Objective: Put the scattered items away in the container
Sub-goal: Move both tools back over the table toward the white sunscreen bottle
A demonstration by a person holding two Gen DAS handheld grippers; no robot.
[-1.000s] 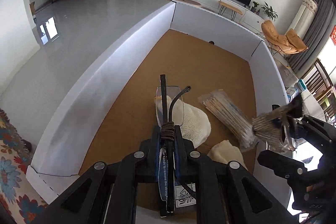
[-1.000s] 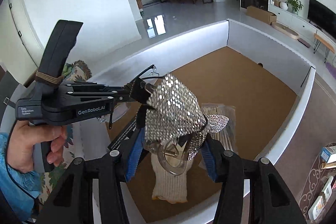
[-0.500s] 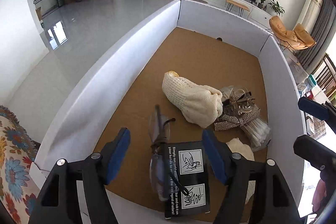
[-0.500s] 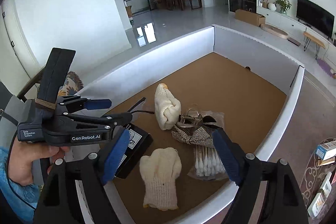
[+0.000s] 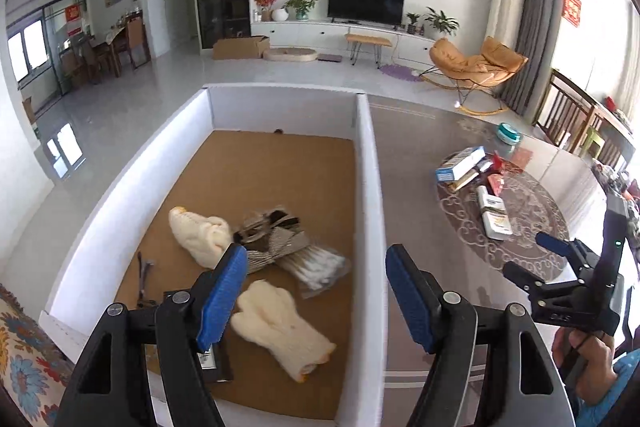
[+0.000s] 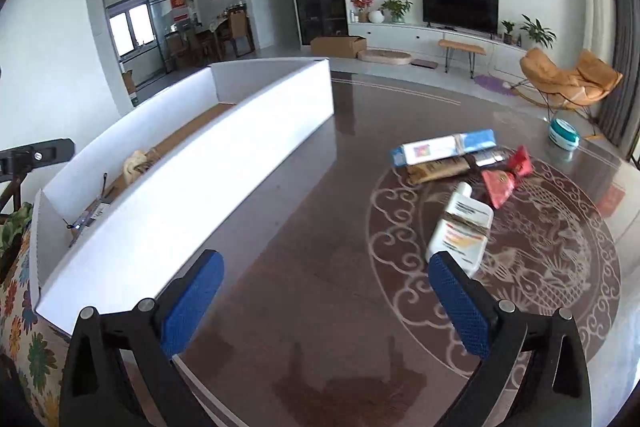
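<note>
Now both grippers are empty with jaws opening, so the next pick-up comes from the desk [image 6: 320,227] pile beside the white container [image 5: 372,187]. The right gripper [image 6: 326,297] should line up on the white bottle [image 6: 460,227], apparently the nearest item, straddling its narrow sides. Meanwhile the left gripper [image 5: 316,295], at the container's right wall, can cross toward the blue-and-white box [image 5: 460,163].

I'm in a home, in an open living room. On the far wall hangs a TV [image 5: 365,2] over a low white cabinet [image 5: 320,33] with potted plants [image 5: 300,5], and an orange rocking chair [image 5: 472,65] sits to the right. Far left is a dining table [image 5: 114,41] by the windows.
</note>
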